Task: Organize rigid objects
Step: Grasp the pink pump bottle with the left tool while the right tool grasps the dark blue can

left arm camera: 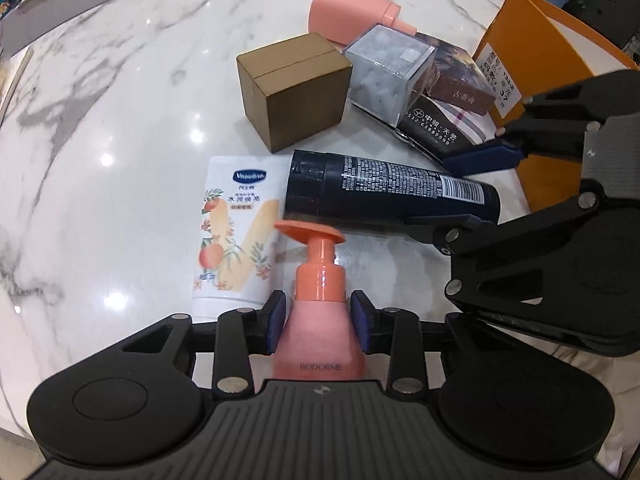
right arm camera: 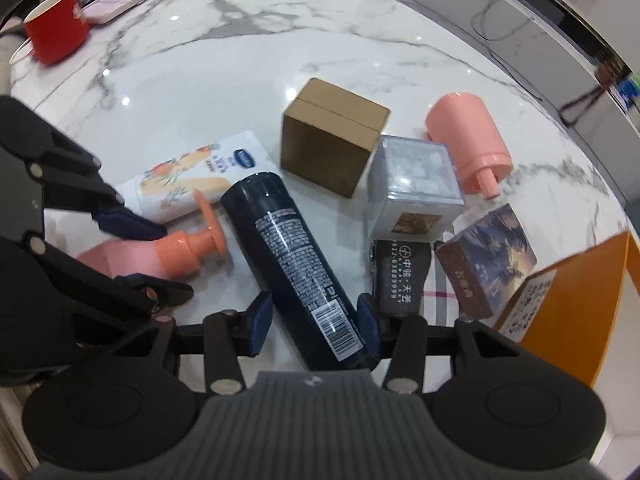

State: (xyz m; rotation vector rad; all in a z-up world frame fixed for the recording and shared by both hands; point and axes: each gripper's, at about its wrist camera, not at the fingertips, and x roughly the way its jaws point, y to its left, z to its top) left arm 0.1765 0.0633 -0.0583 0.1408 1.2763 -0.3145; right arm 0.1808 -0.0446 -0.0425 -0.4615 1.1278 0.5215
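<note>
Left wrist view: a white marble bench (left arm camera: pixel 120 100), bare at its left, crowded rightward. The left gripper (left arm camera: pixel 319 326) pinches the pink pump bottle (left arm camera: pixel 319 320).

Right wrist view: the right gripper (right arm camera: pixel 312 320), jaws spread, straddles the lying black can (right arm camera: pixel 296 260); a red mug (right arm camera: pixel 56 30) stands near the far edge.

Bright overhead light, glare spots on the marble table (left arm camera: pixel 120 128), fisheye-curved edges, blurred far background.

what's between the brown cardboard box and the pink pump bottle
The white lotion tube and the black can's top end lie between them, clearest in the right wrist view.
</note>
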